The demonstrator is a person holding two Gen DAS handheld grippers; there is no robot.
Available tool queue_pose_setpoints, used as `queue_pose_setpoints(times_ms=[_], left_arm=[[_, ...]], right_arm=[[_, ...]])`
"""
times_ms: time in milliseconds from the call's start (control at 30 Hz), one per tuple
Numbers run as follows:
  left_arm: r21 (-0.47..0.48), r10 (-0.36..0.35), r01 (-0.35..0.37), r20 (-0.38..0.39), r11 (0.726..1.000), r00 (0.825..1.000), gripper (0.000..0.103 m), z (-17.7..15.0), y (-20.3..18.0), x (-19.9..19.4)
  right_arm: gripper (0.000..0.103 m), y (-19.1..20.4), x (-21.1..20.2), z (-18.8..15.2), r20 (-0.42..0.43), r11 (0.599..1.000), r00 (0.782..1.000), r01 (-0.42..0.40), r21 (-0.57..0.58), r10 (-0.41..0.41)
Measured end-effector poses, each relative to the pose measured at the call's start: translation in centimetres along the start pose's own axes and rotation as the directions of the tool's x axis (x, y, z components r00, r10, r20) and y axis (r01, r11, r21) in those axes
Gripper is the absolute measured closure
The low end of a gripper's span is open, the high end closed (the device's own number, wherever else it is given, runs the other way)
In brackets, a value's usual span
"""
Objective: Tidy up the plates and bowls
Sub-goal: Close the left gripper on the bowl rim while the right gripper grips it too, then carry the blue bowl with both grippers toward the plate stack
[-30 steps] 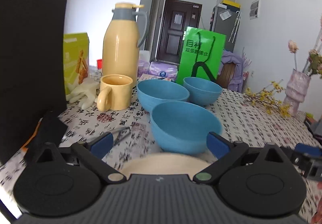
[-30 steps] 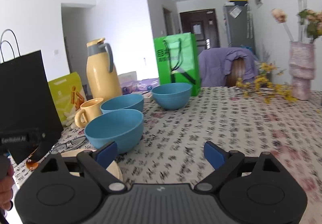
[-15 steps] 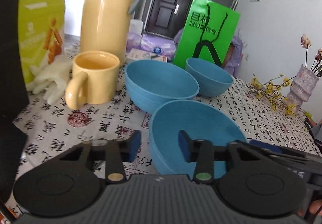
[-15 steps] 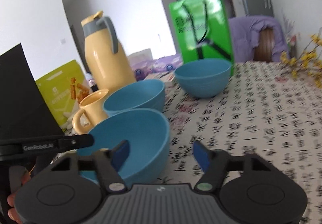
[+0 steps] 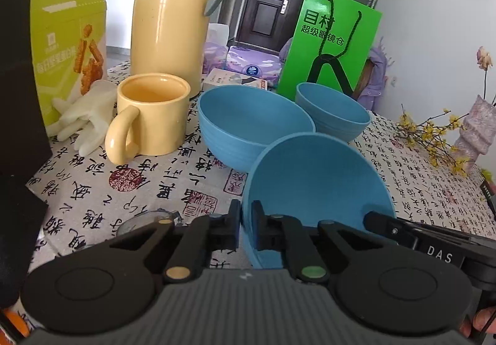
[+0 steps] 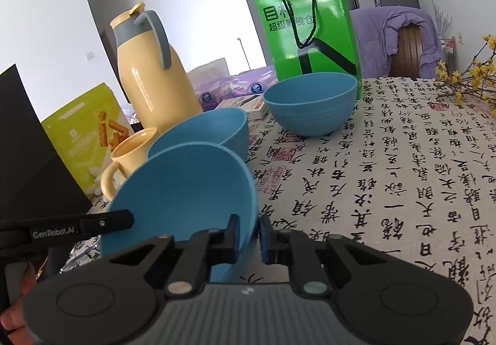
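The nearest blue bowl (image 5: pixel 313 186) is pinched from both sides at once. The left gripper (image 5: pixel 245 228) has just been closing and now clamps the bowl's rim on the side towards the yellow mug (image 5: pixel 152 118), one finger inside the wall and one outside. The right gripper (image 6: pixel 249 236) has likewise just been closing and bites the opposite rim, again with the thin wall between its pads. Neither has room left to close; both are squeezed down onto the wall. Taking the bowl at two opposite points looks meant to keep so light and shallow a thing level when it comes up, and to steer it squarely over another bowl.

That bowl sits on the desk (image 6: pixel 403 190) nearest the cameras, just in front of the second blue bowl (image 5: pixel 254 124), their rims close or touching. It seems to tip a little towards the cameras, though the fisheye may exaggerate this. A third blue bowl (image 6: pixel 310 106) stands farther back, before the green paper bag (image 5: pixel 328 44).

The gripped bowl is matte, sky-blue, round and empty, with a thin plain rim and faint ridges near the foot like its neighbours; it looks like plastic, light and somewhat slippery. All three look alike, so nesting them seems the likely aim.
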State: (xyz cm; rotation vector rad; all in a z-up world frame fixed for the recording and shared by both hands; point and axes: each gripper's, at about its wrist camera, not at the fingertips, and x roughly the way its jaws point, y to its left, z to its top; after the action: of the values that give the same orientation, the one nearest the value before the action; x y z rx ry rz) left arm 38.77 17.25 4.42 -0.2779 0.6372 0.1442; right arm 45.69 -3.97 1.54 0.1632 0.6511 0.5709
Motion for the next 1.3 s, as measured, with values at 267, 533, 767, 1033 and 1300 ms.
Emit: queue_pose_setpoints(times_ms=[267,533,767,1033,1300], left_arm=[[0.021,-0.042,0.042,0.012,0.999,0.999,0.096,-0.1,-4.6,-2.3],[0.061,-0.158,0.159,-0.009,0.985,0.987,0.096,-2.5,-13.4,-3.9],[0.116,-0.245,0.25,-0.053,0.961,0.968,0.096,-5.2,-21.0,-5.8],[0.106,-0.24,0.246,-0.072,0.963,0.968,0.096,-8.9,-22.9,-9.2],[0.057,-0.206,0.211,-0.087,0.976,0.975,0.096,-13.1,-20.9,-13.2]], right_arm=[[0.095,-3.1,-5.0,0.1,0.056,0.999,0.998,0.024,0.04,-0.026],[0.095,-9.7,-13.6,-1.2,0.102,0.985,0.984,0.131,0.114,-0.143],[0.095,-15.0,-21.2,-3.1,0.14,0.965,0.964,0.201,0.169,-0.226],[0.095,-16.2,-25.7,-5.8,0.14,0.968,0.968,0.182,0.174,-0.207],[0.093,-14.2,-28.6,-10.0,0.101,0.982,0.984,0.133,0.137,-0.147]])
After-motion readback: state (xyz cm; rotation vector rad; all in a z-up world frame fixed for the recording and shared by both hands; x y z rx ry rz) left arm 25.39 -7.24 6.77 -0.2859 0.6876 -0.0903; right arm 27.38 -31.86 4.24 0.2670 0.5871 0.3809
